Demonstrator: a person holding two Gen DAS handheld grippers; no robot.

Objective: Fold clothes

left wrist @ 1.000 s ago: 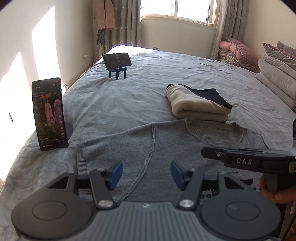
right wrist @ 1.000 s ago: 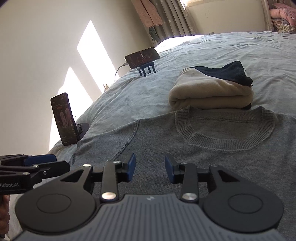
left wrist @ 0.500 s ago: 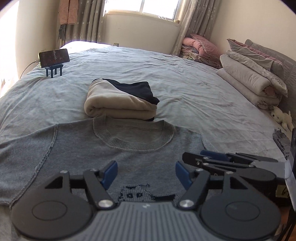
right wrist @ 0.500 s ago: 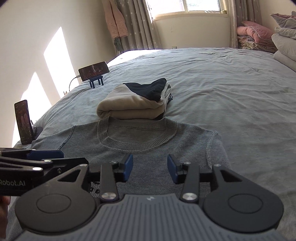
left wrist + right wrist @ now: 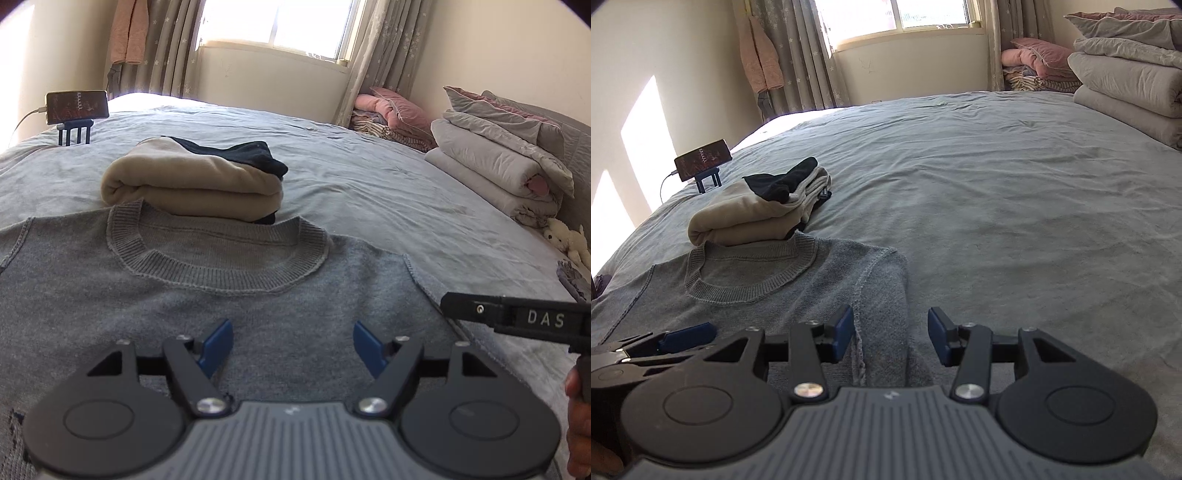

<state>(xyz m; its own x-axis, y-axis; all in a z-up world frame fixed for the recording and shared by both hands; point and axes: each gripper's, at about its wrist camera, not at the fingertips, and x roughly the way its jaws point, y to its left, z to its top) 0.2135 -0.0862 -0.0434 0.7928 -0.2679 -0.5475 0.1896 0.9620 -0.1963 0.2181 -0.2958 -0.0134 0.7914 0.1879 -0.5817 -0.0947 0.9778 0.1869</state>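
A grey knit sweater [image 5: 221, 295] lies flat on the bed, collar away from me; it also shows in the right wrist view [image 5: 798, 291]. My left gripper [image 5: 293, 345] is open and empty above the sweater's chest. My right gripper [image 5: 891, 334] is open and empty over the sweater's right shoulder seam and sleeve. The right gripper's body [image 5: 517, 317] shows at the right edge of the left wrist view. The left gripper's blue fingertips [image 5: 687, 332] show at the lower left of the right wrist view.
A folded beige and black pile of clothes [image 5: 192, 184] sits just behind the collar. A phone on a blue stand [image 5: 75, 109] is at the far left. Folded quilts and pillows [image 5: 495, 158] are stacked at the right. A plush toy [image 5: 569, 240] lies near them.
Both grippers have swung to the right across the sweater, from its left sleeve side to its chest and right shoulder. Both stay open.
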